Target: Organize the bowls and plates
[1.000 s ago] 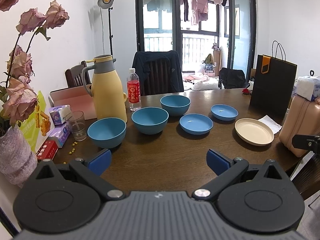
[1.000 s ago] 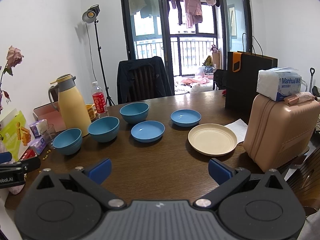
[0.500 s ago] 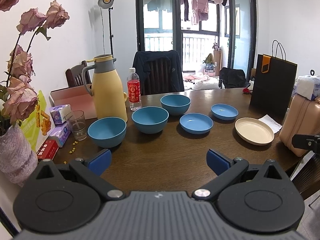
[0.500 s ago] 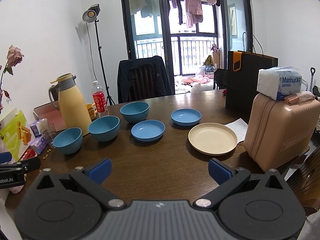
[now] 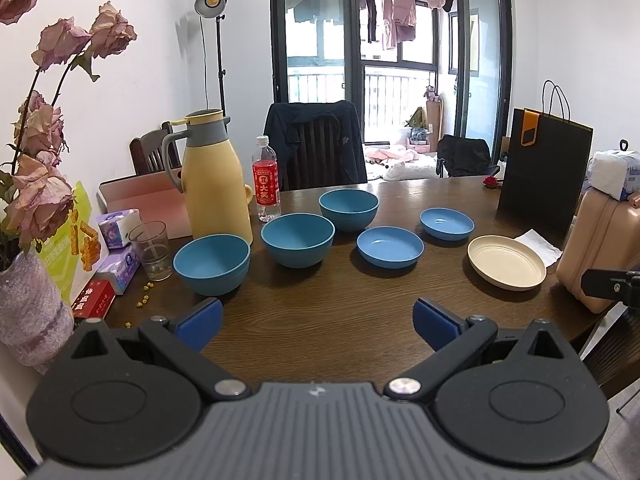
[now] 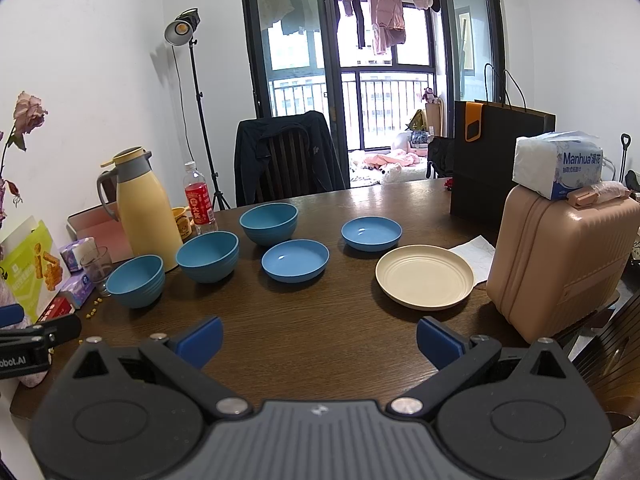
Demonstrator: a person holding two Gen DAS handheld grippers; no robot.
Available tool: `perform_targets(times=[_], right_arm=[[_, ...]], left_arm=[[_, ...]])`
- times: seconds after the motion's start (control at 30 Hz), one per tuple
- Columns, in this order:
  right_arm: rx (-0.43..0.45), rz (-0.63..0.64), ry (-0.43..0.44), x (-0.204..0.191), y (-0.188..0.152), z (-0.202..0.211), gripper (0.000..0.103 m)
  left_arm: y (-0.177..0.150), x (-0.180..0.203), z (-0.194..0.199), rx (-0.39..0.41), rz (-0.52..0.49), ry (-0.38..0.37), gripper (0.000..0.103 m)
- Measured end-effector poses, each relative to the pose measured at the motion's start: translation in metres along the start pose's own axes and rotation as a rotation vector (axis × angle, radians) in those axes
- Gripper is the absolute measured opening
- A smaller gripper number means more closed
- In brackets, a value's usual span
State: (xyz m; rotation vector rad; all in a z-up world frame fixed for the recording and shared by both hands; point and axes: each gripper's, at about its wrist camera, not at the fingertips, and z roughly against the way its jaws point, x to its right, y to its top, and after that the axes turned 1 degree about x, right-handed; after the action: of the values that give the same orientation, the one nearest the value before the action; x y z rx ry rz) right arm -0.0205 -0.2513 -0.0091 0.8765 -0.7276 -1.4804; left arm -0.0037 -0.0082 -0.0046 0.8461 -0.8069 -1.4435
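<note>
Six dishes stood spread across the dark wooden counter (image 5: pixel 320 320), none stacked and none touching. Three deep blue bowls ran in a diagonal line: the nearest bowl (image 5: pixel 212 258) sat just beside a drinking glass (image 5: pixel 151 250), the middle bowl (image 5: pixel 298 239) stood in front of a red-labelled water bottle (image 5: pixel 265 180), and the far bowl (image 5: pixel 349 210) lay toward the chair draped with a dark jacket (image 5: pixel 316 148). To their right rested two shallow blue dishes, the nearer dish (image 5: pixel 390 247) and the farther dish (image 5: pixel 447 223), and beyond them a cream plate (image 6: pixel 425 277) lay near a pink suitcase (image 6: pixel 560 256), with a white napkin (image 6: pixel 474 250) between them. A yellow thermos jug (image 5: pixel 214 176) stood behind the nearest bowl. The left gripper (image 5: pixel 318 320) hung over the near edge of the counter with its blue-padded fingers spread wide and nothing between them. The right gripper (image 6: pixel 320 338) was likewise wide apart and empty, short of the cream plate.
</note>
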Motion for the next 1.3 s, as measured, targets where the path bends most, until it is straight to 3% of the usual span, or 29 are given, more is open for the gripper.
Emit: perform_targets(times=[0.87,1.3], right_arm=[[-0.002,0.007,0.012,0.002,-0.010,-0.011,0.103],[-0.011,-0.002,0.012,0.008,0.001,-0.007,0.103]], left_arm=[[0.000,0.015,0.003,0.001,0.005,0.005,0.103],[0.001,0.020,0.000,-0.002,-0.001,0.005,0.103]])
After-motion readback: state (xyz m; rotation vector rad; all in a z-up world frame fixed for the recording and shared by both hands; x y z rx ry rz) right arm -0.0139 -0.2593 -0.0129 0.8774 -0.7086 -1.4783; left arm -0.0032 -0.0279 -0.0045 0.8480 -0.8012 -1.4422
